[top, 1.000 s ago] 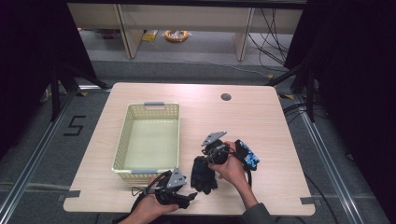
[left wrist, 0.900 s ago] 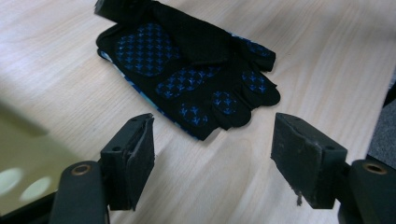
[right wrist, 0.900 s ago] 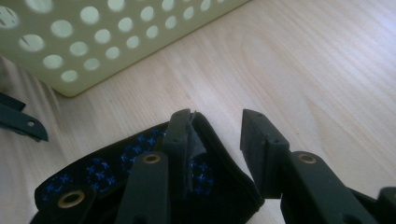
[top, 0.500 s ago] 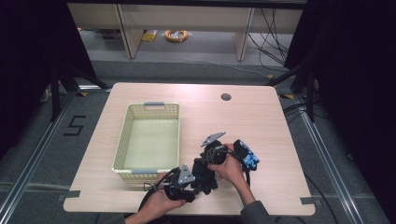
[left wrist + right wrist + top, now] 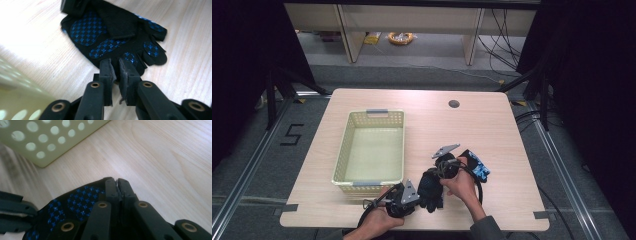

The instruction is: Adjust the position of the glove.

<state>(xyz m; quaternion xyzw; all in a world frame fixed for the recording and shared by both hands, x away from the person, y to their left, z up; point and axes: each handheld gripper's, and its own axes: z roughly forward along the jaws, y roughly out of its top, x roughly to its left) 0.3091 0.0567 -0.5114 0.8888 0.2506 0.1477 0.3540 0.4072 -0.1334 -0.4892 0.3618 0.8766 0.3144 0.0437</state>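
Table (image 5: 492, 125): light wood, round grommet hole (image 5: 454, 104) toward 12 o'clock of centre.

Basket (image 5: 343, 150): pale yellow-green, perforated walls, nothing inside; sits at about 9 o'clock of table centre. Its corner shows at 10 o'clock in the right gripper view (image 5: 42, 157).

Glove (image 5: 430, 188): black, fingerless, blue grip dots on the palm; lies flat on the wood at 5 o'clock of the basket, near the front edge. A second glove (image 5: 477, 167), black with blue, lies at 3 o'clock of the first, just beyond the right hand.

Left gripper (image 5: 408, 196): at 9 o'clock of the glove. Its jaws have just been closing; in the left gripper view (image 5: 117, 67) they stand nearly together with the edge of the glove (image 5: 110, 35) at the tips. A thin fold seems pinched, though I cannot tell for certain.

Right gripper (image 5: 438, 170): at 12 o'clock of the glove. Jaws have just been closing and now stand clenched; in the right gripper view (image 5: 117, 185) the glove's hem (image 5: 75, 202) runs up to them and looks nipped.

Step in hand, by judgement: taking a two-point grip on the glove. Next move calls for lifting both ends together, level, and carrying toward 10 o'clock over the basket rim. Risk: the thin left-side pinch slipping.
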